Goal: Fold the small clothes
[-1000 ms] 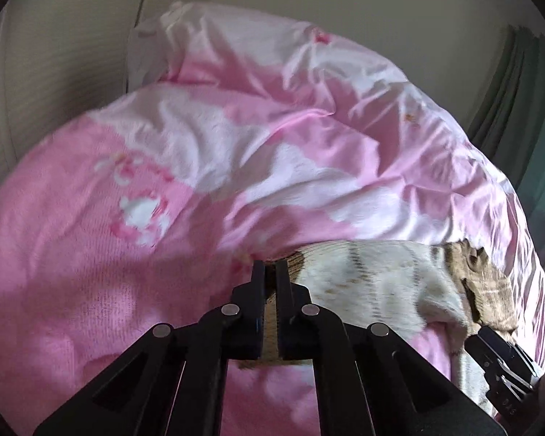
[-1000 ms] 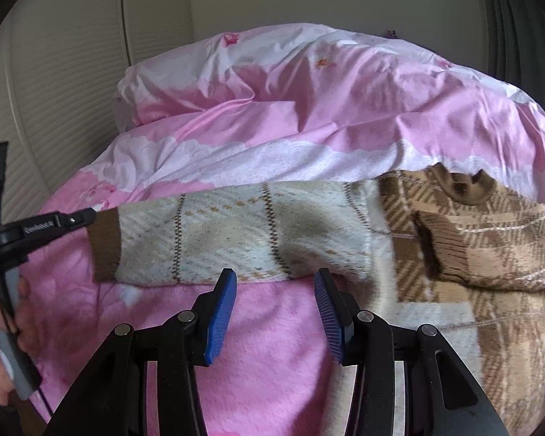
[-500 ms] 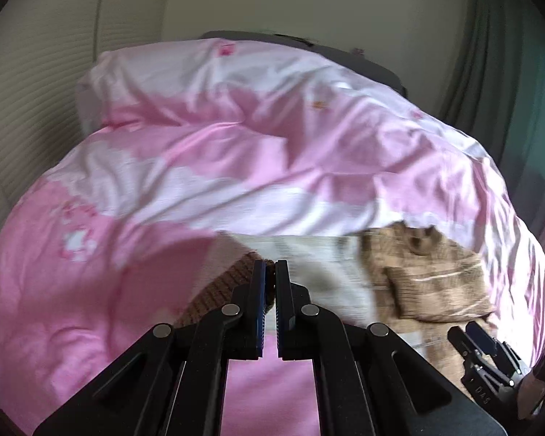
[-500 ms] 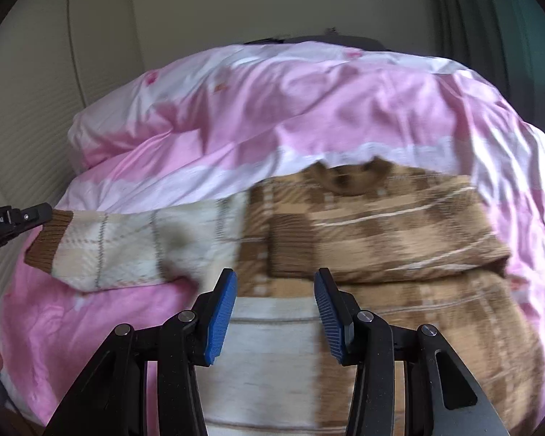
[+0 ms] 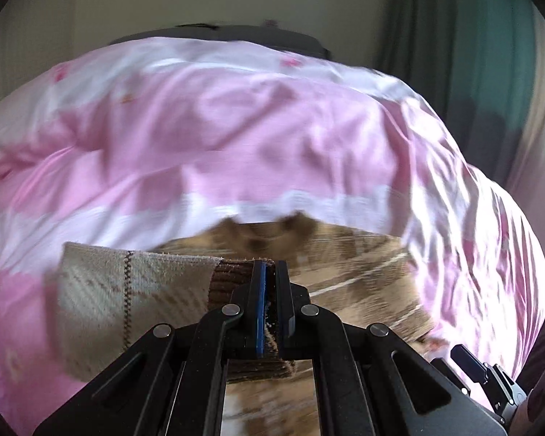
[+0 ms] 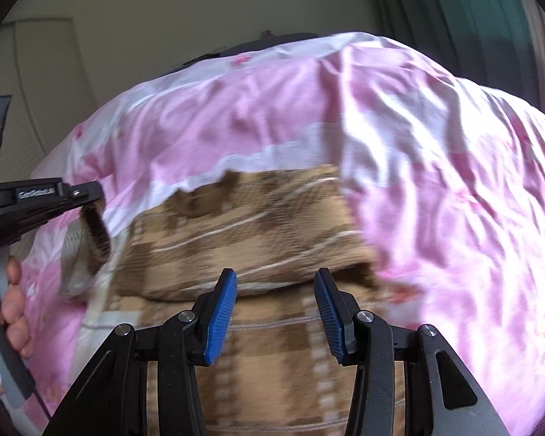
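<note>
A small brown and cream checked sweater (image 6: 258,225) lies on a pink bed cover (image 6: 454,181). One sleeve is folded across its chest. My left gripper (image 5: 269,301) is shut on the dark brown cuff (image 5: 232,283) of the other, cream sleeve (image 5: 127,283) and holds it lifted over the sweater body (image 5: 363,272). In the right wrist view the left gripper (image 6: 91,196) shows at the left edge with the cuff (image 6: 96,239) hanging from it. My right gripper (image 6: 274,312) is open and empty, low over the sweater's lower half.
The crumpled pink and white duvet (image 5: 236,127) covers the bed behind and to both sides of the sweater. A cream wall (image 6: 163,18) stands behind the bed and a green curtain (image 5: 490,54) hangs at the right.
My left gripper has carried the cuff from the far left in over the sweater body, folding the sleeve inward. My right gripper has shifted right along the sweater and stayed open.
</note>
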The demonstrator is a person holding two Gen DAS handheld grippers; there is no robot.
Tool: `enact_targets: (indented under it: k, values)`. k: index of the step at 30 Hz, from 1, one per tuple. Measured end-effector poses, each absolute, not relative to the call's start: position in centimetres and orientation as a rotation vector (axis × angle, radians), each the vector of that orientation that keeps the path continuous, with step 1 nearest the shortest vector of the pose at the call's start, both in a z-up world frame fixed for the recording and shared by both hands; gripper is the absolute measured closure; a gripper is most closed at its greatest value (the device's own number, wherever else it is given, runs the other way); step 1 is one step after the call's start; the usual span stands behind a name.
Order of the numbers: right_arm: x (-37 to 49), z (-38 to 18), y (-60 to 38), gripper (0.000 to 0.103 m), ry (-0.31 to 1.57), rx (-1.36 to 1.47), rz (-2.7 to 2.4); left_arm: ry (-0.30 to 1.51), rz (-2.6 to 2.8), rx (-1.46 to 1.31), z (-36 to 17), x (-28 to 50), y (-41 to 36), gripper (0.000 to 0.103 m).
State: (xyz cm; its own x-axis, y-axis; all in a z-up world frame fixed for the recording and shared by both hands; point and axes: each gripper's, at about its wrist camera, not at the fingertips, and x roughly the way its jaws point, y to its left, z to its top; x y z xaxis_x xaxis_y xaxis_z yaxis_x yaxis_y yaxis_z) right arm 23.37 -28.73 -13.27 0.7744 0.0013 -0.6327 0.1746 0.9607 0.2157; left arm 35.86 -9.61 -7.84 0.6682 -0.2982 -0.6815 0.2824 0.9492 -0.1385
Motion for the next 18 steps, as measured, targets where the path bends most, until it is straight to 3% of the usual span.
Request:
enact_targets:
  k: [8, 18]
  values:
    - [24.7, -14.5, -35.6, 0.058, 0.719, 0.365, -0.162, 0.814, -0.435, 0.056, -9.8, 37.1, -21.0, 0.097]
    - [25.2, -15.7, -37.7, 0.058, 0.740, 0.347, -0.191, 0.876, -0.494, 0.112, -12.7, 37.7, -24.5, 0.093]
